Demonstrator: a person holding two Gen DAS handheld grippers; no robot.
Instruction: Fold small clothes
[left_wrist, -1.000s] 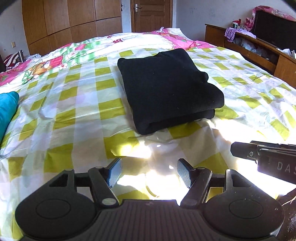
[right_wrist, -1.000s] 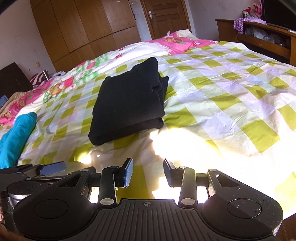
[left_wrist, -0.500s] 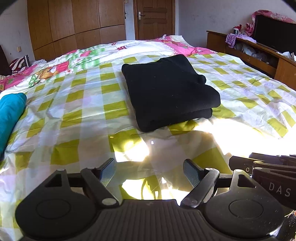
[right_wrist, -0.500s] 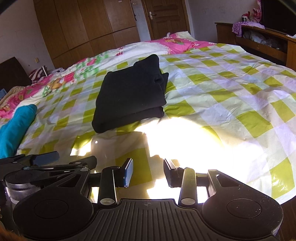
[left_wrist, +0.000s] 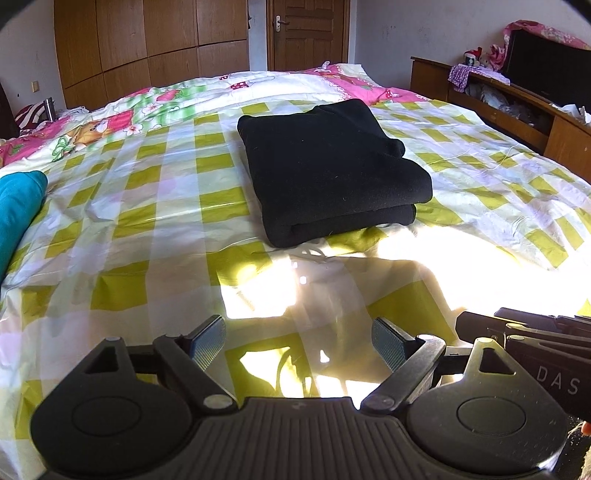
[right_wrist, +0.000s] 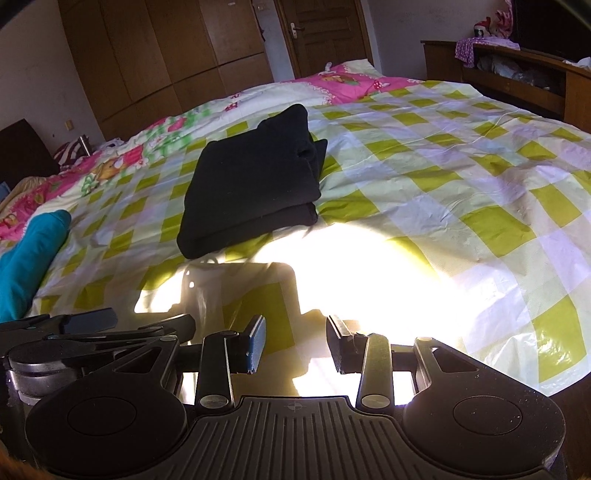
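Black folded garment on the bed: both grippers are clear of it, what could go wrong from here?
1. The black folded garment has an uneven right edge, with layers stepped; the fold may slump if nudged.
2. Sun glare on the glossy checked sheet could hide edges near the grippers.
3. The left gripper and right gripper sit close together; they might collide.

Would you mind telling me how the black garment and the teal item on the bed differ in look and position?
The black garment is folded into a neat, layered rectangle; the teal item looks rounded and is cut off by the frame edge, so its full shape is unclear. The black garment lies mid-bed in full view; the teal item sits at the bed's left edge. Both rest on the checked sheet, and neither open gripper touches them.
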